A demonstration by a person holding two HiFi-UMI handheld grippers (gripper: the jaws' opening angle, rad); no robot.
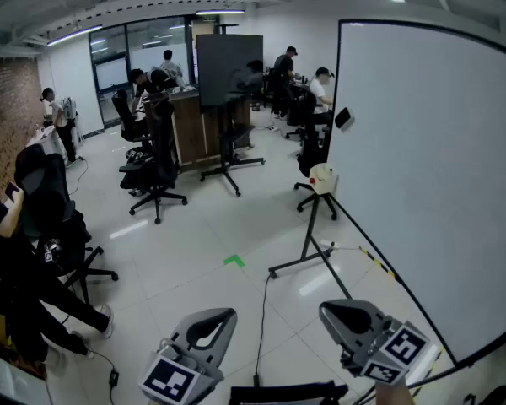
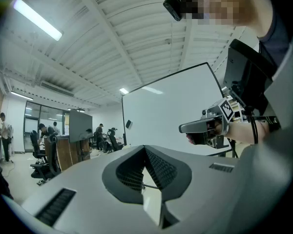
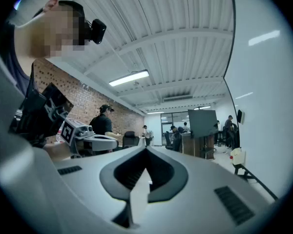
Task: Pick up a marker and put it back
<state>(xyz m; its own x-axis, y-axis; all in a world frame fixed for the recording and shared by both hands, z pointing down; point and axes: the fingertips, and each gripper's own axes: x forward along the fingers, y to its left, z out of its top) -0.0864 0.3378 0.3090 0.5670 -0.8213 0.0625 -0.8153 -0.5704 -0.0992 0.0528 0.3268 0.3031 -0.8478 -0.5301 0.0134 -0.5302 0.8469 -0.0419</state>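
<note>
Pre-pick step: grey left gripper (image 1: 222,317) and grey right gripper (image 1: 331,313) empty, fingers clenched, level beside the large white whiteboard (image 1: 430,167). Marker not visible in any view; next, likely locate it and open fingers.

we can read no words, numbers or brands anywhere. the only signs are black-and-white square patterns on the cube (image 1: 169,380) of the left gripper (image 1: 226,315) and the cube (image 1: 402,344) of the right gripper (image 1: 329,309).
</note>
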